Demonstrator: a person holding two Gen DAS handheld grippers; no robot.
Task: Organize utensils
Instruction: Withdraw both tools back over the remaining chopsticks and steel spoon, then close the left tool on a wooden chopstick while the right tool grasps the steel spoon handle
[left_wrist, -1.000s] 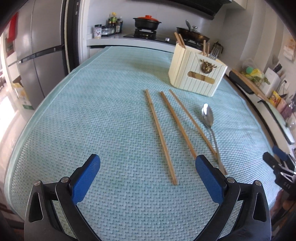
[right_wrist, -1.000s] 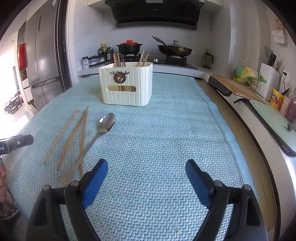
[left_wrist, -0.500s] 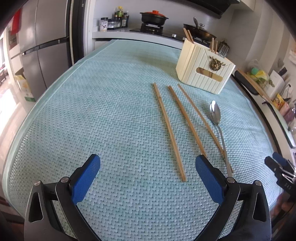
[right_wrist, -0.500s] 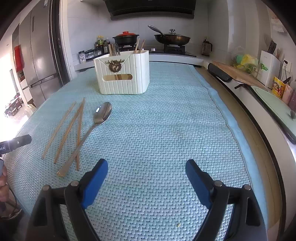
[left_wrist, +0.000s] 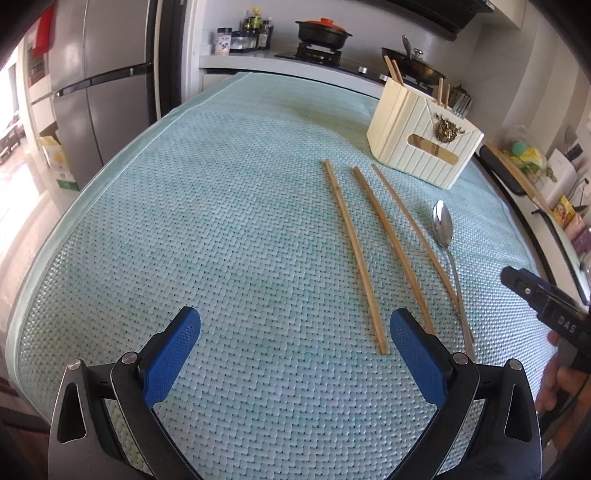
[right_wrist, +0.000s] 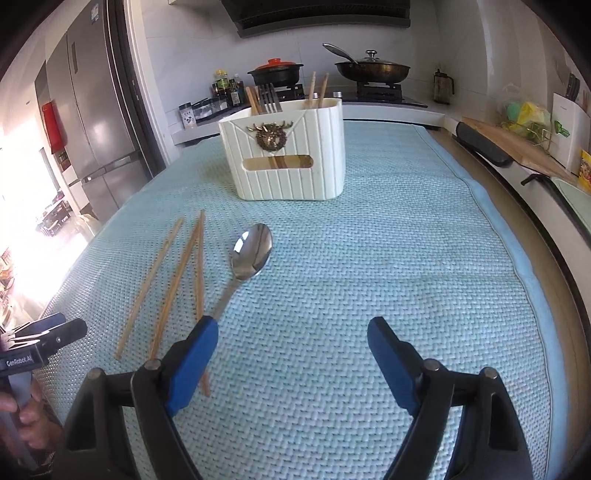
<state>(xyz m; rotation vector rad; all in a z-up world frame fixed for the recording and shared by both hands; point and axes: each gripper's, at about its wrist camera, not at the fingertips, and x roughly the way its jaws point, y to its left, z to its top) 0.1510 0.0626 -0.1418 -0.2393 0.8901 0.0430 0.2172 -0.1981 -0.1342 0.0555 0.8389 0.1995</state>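
Observation:
Three wooden chopsticks (left_wrist: 354, 251) (right_wrist: 177, 280) lie side by side on the teal woven mat (left_wrist: 221, 221). A metal spoon (left_wrist: 443, 229) (right_wrist: 251, 251) lies just right of them. A cream utensil holder (left_wrist: 424, 144) (right_wrist: 288, 158) stands behind them and holds chopsticks and a fork. My left gripper (left_wrist: 295, 332) is open and empty, near the chopsticks' near ends. My right gripper (right_wrist: 291, 343) is open and empty, its left finger over the spoon's handle end. It also shows at the right edge of the left wrist view (left_wrist: 546, 302).
A fridge (left_wrist: 92, 92) stands left of the table. A stove with a black pot (right_wrist: 275, 74) and a pan (right_wrist: 369, 68) is behind it. A counter with a cutting board (right_wrist: 517, 147) and packets runs along the right. The mat's right edge (right_wrist: 509, 236) is near.
Both grippers have moved forward toward the utensils. The right gripper has shifted left, nearer the spoon's handle. Both stay open.

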